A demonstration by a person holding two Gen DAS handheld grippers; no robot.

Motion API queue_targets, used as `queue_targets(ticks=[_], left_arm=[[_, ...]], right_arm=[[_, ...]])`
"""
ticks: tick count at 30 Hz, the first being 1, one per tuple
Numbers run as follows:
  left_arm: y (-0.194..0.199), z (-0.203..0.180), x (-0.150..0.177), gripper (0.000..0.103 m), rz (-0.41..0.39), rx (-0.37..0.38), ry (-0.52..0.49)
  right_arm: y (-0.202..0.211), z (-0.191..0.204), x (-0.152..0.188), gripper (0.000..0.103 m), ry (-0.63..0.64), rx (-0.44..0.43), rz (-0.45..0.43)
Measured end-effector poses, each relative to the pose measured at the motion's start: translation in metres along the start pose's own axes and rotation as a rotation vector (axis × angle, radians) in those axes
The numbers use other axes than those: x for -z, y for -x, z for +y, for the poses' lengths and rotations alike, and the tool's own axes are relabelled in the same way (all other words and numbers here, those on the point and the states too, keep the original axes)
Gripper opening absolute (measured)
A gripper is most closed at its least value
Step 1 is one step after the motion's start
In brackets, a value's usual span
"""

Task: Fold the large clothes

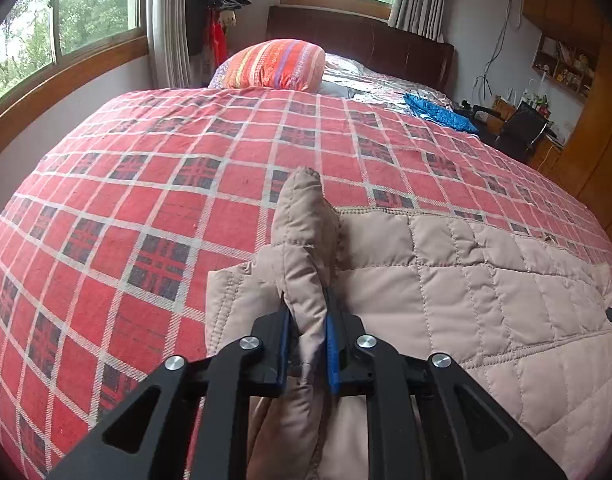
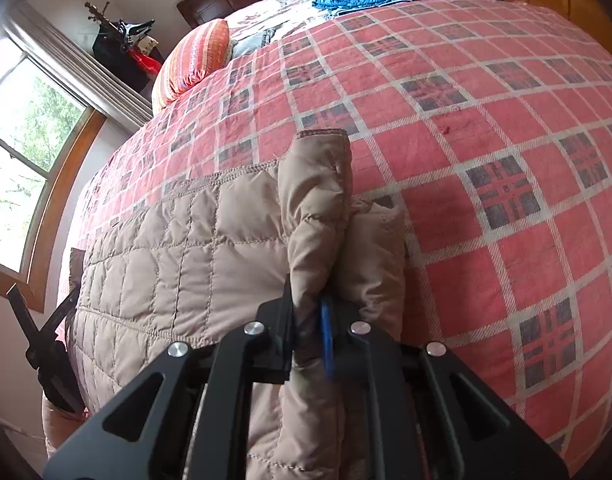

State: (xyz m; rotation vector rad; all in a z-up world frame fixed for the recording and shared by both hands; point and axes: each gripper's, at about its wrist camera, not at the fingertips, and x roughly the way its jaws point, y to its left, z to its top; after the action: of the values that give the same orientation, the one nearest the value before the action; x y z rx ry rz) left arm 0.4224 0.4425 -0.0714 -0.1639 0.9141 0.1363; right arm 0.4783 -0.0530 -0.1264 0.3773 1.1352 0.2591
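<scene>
Both tongs clamped on the quilted beige jacket point(image 1: 446, 280), which lies spread on the bed near its front edge. Left tongs point(image 1: 308, 354): jaws nearly closed, blue pads pinching a thick bunched fold that sticks up w/ a rounded tip. Right tongs point(image 2: 308, 340): same deal, jaws squeezed narrow on a doubled-over edge w/ a stitched hem at top. Each tong sits at an opposite side of the garment; the other tong's black frame shows at the frame edge in both wrist views.

Risks, judged from here: fabric looks slick and puffy, so a thick fold could creep out of the pads if pulled hard or unevenly. If one side lifts faster than the other, the fold line probably goes crooked. The part of the jacket hanging toward the bed's front edge could drag the rest off. Can't tell how deep each bite is.

Surface: red plaid bedspread point(image 1: 165, 184), soft, a bit bulgy, may wrinkle under the drag. Room: striped orange pillow point(image 1: 279, 65) at the head, blue folded cloth point(image 1: 440, 113) far side, dark headboard point(image 1: 362, 40), windows point(image 1: 85, 4) w/ curtains, desk clutter at right.
</scene>
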Motion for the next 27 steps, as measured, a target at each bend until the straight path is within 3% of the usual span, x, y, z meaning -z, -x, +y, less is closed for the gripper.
queue_targets(ticks=[1,6,9,17,21,27], left_arm=[[0.001,0.001,-0.001,0.018,0.011,0.005,0.005],[0.026,0.017,-0.008,0.035,0.036,0.053,0.051],[0.054,0.034,-0.005,0.038,0.027,0.116,0.092],[0.106,0.059,0.062,0.043,0.032,0.114,0.056],[0.114,0.060,0.096,0.043,0.042,0.147,0.052],[0.106,0.053,0.117,0.044,0.056,0.193,0.062]], right_arm=[[0.003,0.001,0.001,0.011,0.000,0.006,-0.003],[0.032,0.006,0.002,0.037,0.020,-0.011,-0.036],[0.057,0.008,0.017,0.037,0.063,-0.030,-0.054],[0.094,0.006,0.089,0.037,0.160,-0.084,-0.036],[0.097,0.004,0.116,0.037,0.173,-0.107,-0.025],[0.081,-0.004,0.130,0.037,0.147,-0.119,0.003]])
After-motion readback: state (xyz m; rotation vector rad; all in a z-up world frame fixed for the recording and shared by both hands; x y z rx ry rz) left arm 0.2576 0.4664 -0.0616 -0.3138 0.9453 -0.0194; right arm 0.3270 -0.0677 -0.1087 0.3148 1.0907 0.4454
